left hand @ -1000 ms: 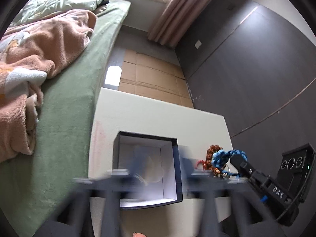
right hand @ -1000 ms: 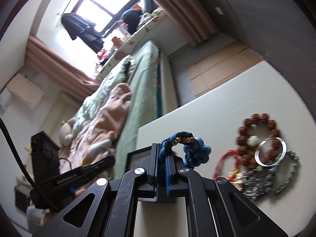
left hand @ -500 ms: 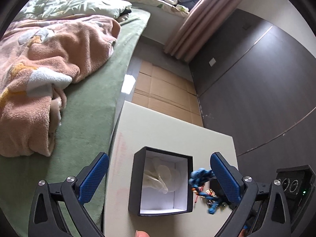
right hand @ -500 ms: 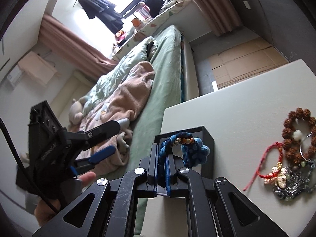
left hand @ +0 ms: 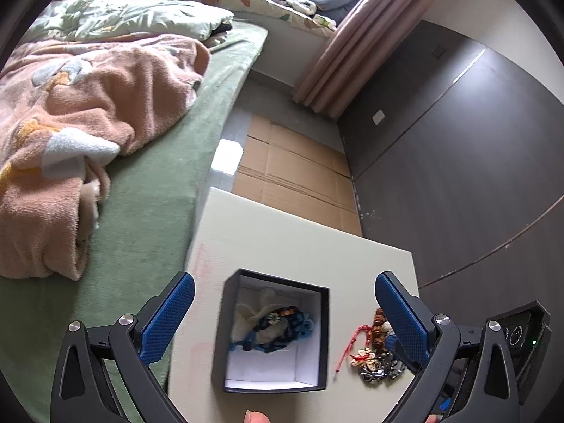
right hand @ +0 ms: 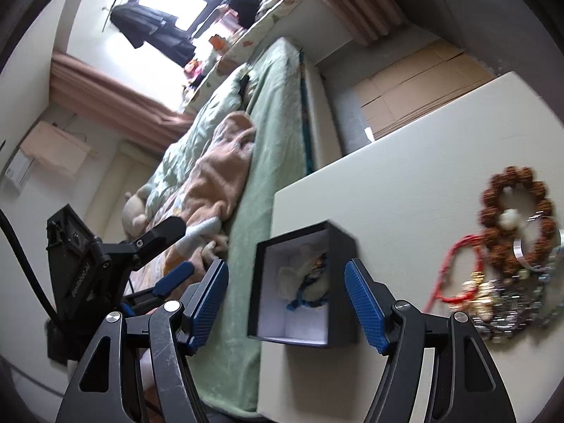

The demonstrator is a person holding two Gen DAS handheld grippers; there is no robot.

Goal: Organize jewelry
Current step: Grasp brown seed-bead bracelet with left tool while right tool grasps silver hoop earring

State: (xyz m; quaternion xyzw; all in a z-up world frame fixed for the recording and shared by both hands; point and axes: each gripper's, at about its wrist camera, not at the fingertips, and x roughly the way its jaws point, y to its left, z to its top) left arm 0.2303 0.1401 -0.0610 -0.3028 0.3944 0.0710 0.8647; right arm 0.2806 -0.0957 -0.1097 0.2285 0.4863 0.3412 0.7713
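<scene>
My right claw (right hand: 287, 303) is spread wide with nothing between its blue pads, hanging just above the black box (right hand: 338, 246), which I take as my landmark; I read the spread as the release posture for dropping a piece in from above. My left claw (left hand: 282, 320) is spread too and holds nothing, hovering over the same box (left hand: 326, 335), probably to guard or steady it rather than to grip. Inside the box, on its white lining, the blue braided bracelet (left hand: 285, 328) lies against a pale fabric piece (left hand: 252, 312), so that item looks stowed. To the right of the box on the bench (left hand: 282, 243), well apart from it, sits the unsorted pile: a brown bead bracelet (right hand: 513, 211), a red cord bracelet (right hand: 454, 268), a silver bangle (right hand: 537, 243) and a silver chain (right hand: 507, 313), overlapping one another. I judge those wait there because they are within the right claw's reach. Left of the box, past the bench edge, is the bed (left hand: 155, 190).
</scene>
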